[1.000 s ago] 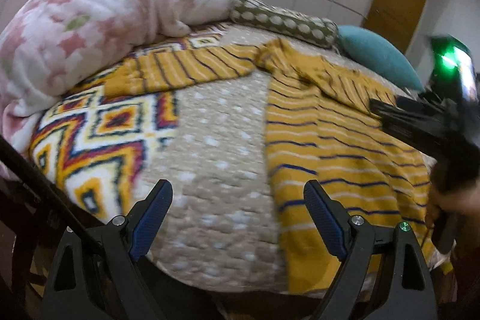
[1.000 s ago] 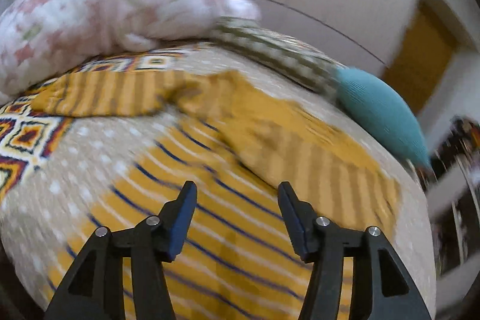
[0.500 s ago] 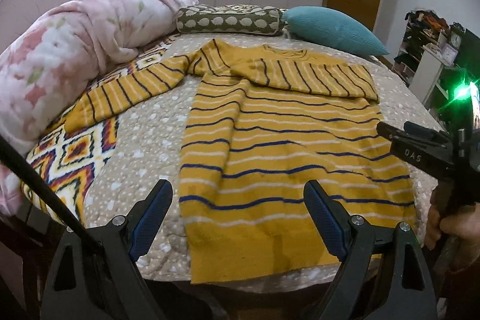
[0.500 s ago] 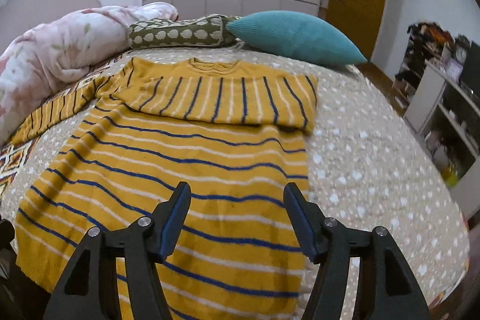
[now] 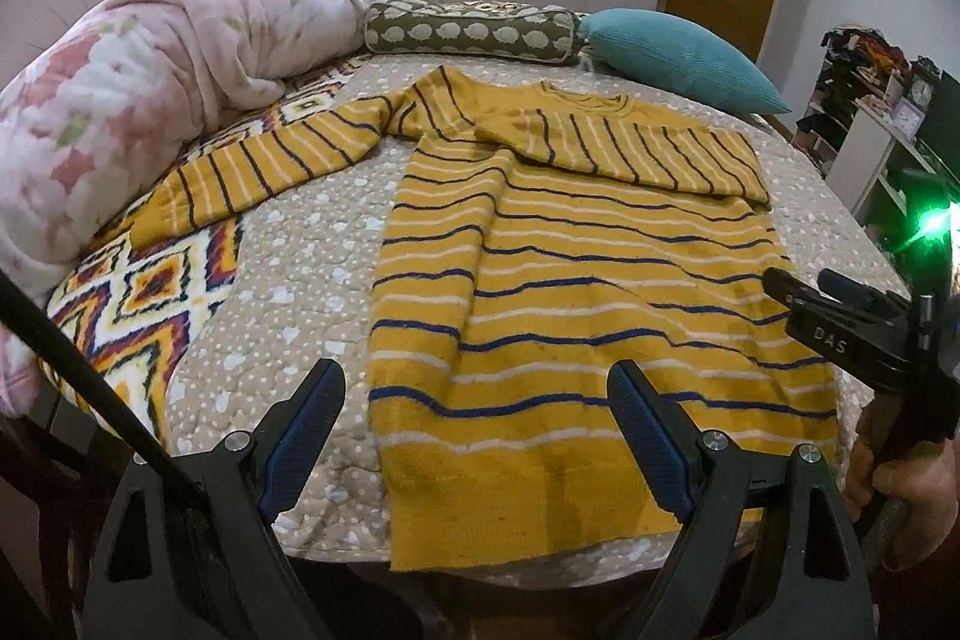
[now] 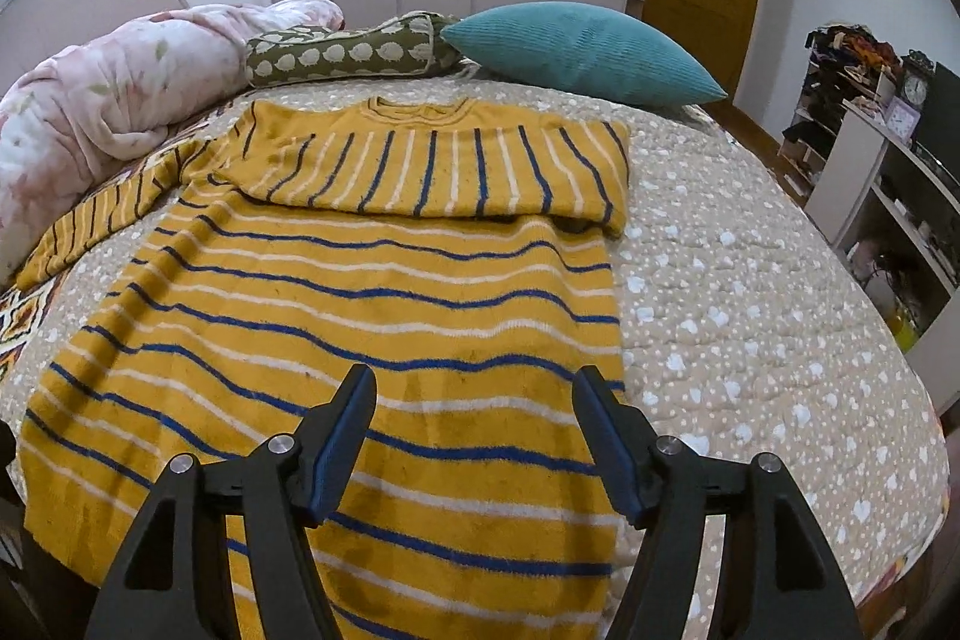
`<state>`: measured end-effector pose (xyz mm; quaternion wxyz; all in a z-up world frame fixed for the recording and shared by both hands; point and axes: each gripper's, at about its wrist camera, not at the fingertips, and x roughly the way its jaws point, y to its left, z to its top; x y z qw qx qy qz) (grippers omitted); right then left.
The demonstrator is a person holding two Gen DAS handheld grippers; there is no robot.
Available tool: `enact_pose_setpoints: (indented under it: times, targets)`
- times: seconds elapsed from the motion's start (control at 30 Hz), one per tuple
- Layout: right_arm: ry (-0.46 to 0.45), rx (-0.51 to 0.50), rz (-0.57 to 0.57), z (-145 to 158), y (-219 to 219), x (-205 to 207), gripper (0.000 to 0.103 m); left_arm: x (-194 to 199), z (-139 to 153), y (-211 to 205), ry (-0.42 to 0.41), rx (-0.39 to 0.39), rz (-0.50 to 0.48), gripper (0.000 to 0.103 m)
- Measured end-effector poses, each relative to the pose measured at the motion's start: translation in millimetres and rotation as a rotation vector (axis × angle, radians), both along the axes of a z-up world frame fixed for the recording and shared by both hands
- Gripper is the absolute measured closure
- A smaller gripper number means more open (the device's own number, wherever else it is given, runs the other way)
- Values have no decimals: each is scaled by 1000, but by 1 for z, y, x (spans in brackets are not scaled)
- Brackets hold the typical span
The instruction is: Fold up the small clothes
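A pink floral duvet (image 5: 138, 100) is bunched along the bed's left edge, beside a zigzag-patterned blanket (image 5: 138, 304). The yellow striped sweater (image 5: 576, 316) lies flat on the dotted beige bedspread (image 6: 750, 292), its left sleeve (image 5: 264, 166) stretched toward the duvet, its right sleeve (image 6: 456, 172) folded across the chest, hem at the bed's near edge. The left tool (image 5: 474, 442), jaws spread and holding nothing, hovers over the hem's left corner. The right tool (image 6: 474, 436), likewise spread and empty, hangs above the hem's right half. Bare bedspread runs right of the sweater to the bed's edge. A patterned bolster (image 6: 348, 52) and teal pillow (image 6: 576, 52) line the far edge.
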<state>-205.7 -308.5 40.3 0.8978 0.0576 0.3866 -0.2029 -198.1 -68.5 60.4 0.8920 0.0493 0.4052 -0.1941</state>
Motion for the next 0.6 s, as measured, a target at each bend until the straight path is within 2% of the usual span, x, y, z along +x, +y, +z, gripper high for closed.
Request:
enact_pose_setpoints:
  times: [0.13, 0.23, 0.47, 0.6]
  targets:
    - [-7, 5, -12, -1, -3, -3, 31, 13, -2, 13, 17, -31, 32, 15]
    - [-21, 5, -28, 1, -9, -3, 31, 35, -3, 36, 26, -80, 108, 15]
    - [-66, 8, -70, 4, -33, 7, 30, 113, -17, 113, 35, -148, 342, 15]
    - [-46, 33, -84, -9, -48, 22, 29, 169, -39, 153, 108, -211, 428, 15]
